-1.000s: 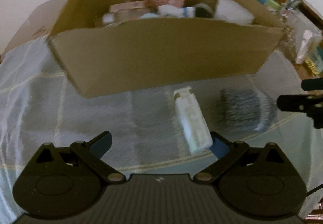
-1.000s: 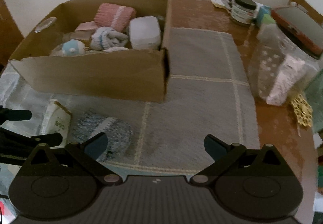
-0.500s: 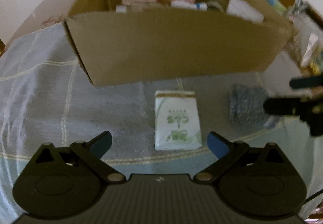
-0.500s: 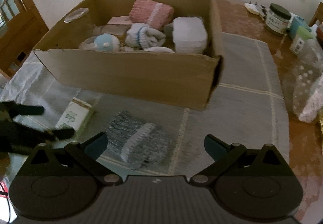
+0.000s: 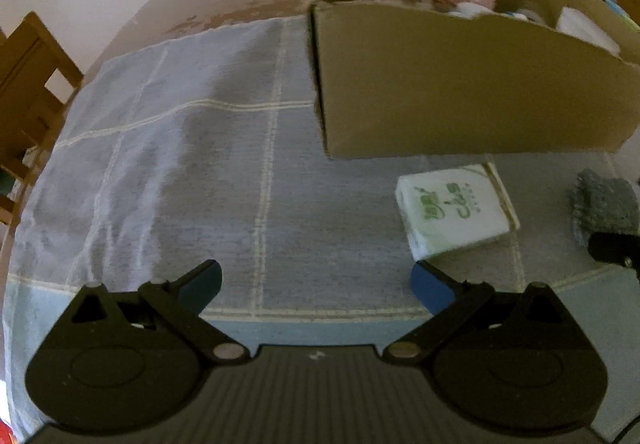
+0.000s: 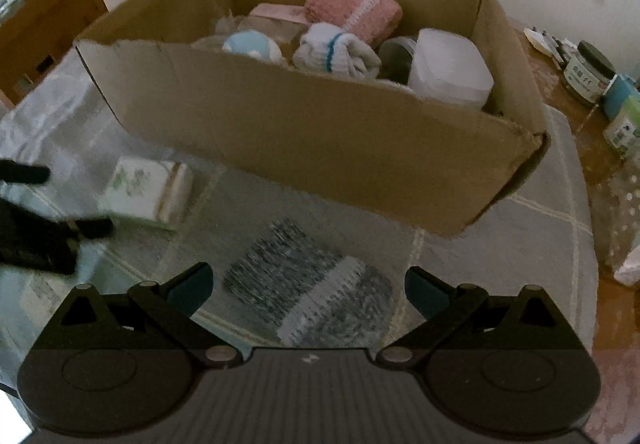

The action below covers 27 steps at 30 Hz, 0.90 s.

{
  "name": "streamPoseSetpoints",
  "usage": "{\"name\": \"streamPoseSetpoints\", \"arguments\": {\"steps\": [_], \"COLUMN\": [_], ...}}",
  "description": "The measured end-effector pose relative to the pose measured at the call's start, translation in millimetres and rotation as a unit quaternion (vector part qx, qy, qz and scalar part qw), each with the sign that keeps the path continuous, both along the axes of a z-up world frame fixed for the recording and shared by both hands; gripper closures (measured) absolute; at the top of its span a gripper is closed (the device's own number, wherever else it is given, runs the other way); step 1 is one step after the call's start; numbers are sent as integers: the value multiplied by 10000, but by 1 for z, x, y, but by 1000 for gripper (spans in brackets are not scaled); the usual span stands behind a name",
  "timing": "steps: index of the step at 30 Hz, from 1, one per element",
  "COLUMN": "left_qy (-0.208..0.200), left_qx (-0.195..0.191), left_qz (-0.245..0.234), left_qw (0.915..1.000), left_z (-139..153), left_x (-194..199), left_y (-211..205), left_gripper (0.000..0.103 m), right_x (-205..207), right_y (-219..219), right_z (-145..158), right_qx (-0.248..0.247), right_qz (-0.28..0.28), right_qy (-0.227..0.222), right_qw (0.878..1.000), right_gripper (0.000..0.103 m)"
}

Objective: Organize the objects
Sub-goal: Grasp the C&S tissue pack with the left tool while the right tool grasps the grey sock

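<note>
Grey sock (image 6: 308, 284) is centred between right gripper (image 6: 306, 284) jaws, spread wide, empty. Tissue pack (image 5: 454, 209) lies right of left gripper (image 5: 316, 280), also spread, empty.

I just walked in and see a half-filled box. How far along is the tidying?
Mostly done, it seems: the cardboard box already holds rolled socks, a pink towel and a plastic container. Nothing is in hand; both sets of jaws stand open and empty. Left on the cloth: the tissue pack, and the grey sock, which the right gripper is lined up over.
</note>
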<state>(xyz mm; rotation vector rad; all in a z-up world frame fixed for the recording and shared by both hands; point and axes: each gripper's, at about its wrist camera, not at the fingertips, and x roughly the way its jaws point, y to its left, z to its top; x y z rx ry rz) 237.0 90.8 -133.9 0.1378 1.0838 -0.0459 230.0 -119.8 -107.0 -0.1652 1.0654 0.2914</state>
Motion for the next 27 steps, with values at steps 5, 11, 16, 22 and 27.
{"name": "streamPoseSetpoints", "arguments": {"steps": [5, 11, 16, 22, 27], "left_qy": [67, 72, 72, -12, -66], "left_qx": [-412, -720, -719, -428, -474], "left_qz": [-229, -343, -181, -125, -202], "left_qw": [9989, 9968, 9972, 9990, 9986], "left_z": [7, 8, 0, -7, -5], "left_x": [-8, -3, 10, 18, 17], "left_y": [-8, -33, -45, -55, -61], "left_gripper": [2, 2, 2, 3, 10], "right_x": [-5, -14, -18, -15, -7], "right_y": [-17, -32, -36, -22, -9], "right_z": [-3, -11, -9, -11, -11], "right_qx": [65, -127, 117, 155, 114], "right_qz": [-116, -236, -253, 4, 127], "right_qy": [183, 352, 352, 269, 153], "right_qw": [9997, 9990, 9990, 9995, 9997], "right_gripper": [0, 0, 0, 0, 0]}}
